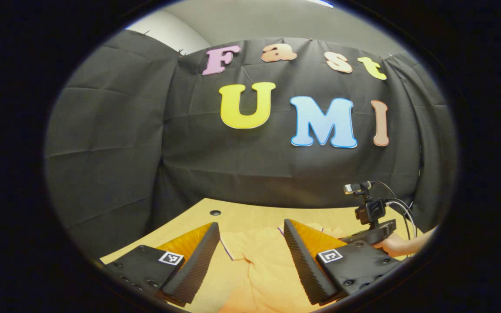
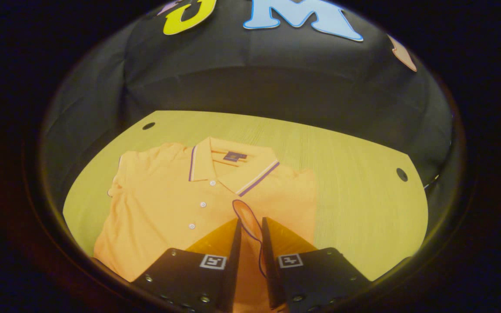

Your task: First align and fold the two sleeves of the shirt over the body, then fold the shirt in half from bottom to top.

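Observation:
An orange polo shirt (image 2: 168, 195) with a purple-striped collar (image 2: 233, 167) lies face up on the light wooden table (image 2: 355, 195). My right gripper (image 2: 250, 221) is shut on one sleeve (image 2: 246, 215), its purple-trimmed cuff standing up between the fingers over the shirt's body. The other sleeve (image 2: 118, 174) lies at the shirt's far left edge. In the left gripper view, my left gripper (image 1: 250, 226) is open above the shirt (image 1: 259, 269), nothing between its fingers. The right gripper (image 1: 372, 237) and the hand (image 1: 400, 245) holding it show at the right.
The table has a round hole (image 2: 148, 126) at its back left corner and another hole (image 2: 402, 174) at the right. Bare tabletop lies to the right of the shirt. Black cloth walls close the booth behind and on both sides.

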`<state>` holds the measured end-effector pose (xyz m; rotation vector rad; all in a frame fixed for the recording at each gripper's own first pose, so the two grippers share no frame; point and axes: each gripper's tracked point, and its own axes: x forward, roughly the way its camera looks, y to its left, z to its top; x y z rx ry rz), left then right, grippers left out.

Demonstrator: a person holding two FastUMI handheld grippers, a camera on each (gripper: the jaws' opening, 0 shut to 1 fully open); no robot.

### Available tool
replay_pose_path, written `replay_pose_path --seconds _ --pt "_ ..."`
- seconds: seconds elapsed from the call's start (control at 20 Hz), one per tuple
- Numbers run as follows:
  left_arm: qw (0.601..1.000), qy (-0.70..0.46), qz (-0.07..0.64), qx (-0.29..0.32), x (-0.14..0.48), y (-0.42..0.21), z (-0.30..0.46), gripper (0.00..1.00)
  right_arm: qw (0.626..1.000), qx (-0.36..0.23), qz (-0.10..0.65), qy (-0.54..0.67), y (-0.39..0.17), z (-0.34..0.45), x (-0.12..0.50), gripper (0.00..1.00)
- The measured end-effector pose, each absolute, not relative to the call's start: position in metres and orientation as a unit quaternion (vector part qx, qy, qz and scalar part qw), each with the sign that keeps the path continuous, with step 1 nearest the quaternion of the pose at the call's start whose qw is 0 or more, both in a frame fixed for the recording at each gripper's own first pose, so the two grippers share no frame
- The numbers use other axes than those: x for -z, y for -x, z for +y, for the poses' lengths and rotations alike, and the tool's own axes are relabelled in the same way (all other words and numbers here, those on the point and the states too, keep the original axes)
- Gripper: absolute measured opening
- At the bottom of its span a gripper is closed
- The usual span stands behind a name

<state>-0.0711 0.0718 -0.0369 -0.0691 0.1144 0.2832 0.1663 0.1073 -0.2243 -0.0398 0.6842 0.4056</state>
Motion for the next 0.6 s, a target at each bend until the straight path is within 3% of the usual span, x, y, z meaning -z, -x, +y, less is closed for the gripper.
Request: replay_pose_path --seconds 0.05,0.15,0.2,0.25,0.3,0.4,0.6 --pt "0.988 0.035 0.056 -0.136 0.038 0.068 0.073 0.96 0.923 -0.196 0.331 0.022 -0.164 0.109 0.223 0.40" --pt "0.990 0.029 0.057 -0.126 0.040 0.061 0.077 0.96 0.926 -0.193 0.323 0.027 -0.157 0.111 0.215 0.46" --pt "0.991 0.028 0.056 -0.121 0.042 0.056 0.082 0.96 0.928 -0.189 0.320 0.033 -0.153 0.109 0.210 0.64" --pt "0.992 0.030 0.054 -0.114 0.043 0.051 0.085 0.96 0.930 -0.184 0.315 0.038 -0.147 0.109 0.205 0.68" --pt "0.992 0.034 0.054 -0.107 0.046 0.046 0.088 0.96 0.934 -0.179 0.308 0.040 -0.143 0.109 0.197 0.82" --pt "0.993 0.042 0.059 -0.091 0.056 0.034 0.096 0.96 0.941 -0.170 0.290 0.043 -0.132 0.110 0.180 0.92" --pt "0.992 0.056 0.080 -0.074 0.085 0.008 0.120 0.96 0.958 -0.147 0.242 0.046 -0.111 0.114 0.137 0.93"
